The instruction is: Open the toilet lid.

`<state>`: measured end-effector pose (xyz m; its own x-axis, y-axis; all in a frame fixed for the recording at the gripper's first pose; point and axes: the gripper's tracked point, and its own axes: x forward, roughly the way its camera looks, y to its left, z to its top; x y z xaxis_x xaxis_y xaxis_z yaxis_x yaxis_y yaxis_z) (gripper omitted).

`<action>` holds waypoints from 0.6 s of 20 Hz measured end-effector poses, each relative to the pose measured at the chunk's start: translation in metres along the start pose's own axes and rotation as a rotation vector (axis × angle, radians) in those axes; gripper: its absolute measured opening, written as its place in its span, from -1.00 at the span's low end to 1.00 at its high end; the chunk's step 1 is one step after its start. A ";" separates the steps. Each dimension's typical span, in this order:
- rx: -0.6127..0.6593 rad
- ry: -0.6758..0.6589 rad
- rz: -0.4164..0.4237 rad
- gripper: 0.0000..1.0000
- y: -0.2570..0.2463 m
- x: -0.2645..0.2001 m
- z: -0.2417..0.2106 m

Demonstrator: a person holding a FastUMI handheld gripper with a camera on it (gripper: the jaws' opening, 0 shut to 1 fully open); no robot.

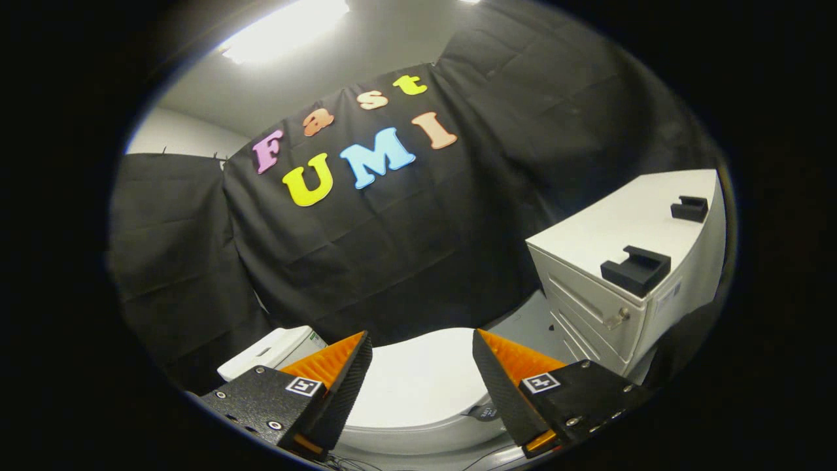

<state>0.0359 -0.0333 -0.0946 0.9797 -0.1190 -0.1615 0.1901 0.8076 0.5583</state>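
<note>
Toilet lid (418,386) lies closed just ahead of my gripper (422,347), whose fingers stand apart, touching nothing; white cabinet (628,222) sits beyond, right.

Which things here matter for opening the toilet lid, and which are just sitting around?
For the job:
closed white oval toilet lid
gripper, fingers open above the lid

Just around:
white drawer cabinet
two black plastic brackets on the cabinet
white toilet tank

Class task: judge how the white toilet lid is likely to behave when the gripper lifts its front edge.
The toilet lid looks like smooth, glossy moulded plastic, so it is probably stiff and may slip on the fingers. It lies flat and closed, so it likely swings up at the back instead of coming free. The hand-held gripper is open above it.
</note>
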 end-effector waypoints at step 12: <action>0.432 0.098 -0.141 0.91 -0.067 0.021 -0.072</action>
<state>0.0392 -0.0485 -0.1935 0.9357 -0.1378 -0.3247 0.3504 0.4699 0.8102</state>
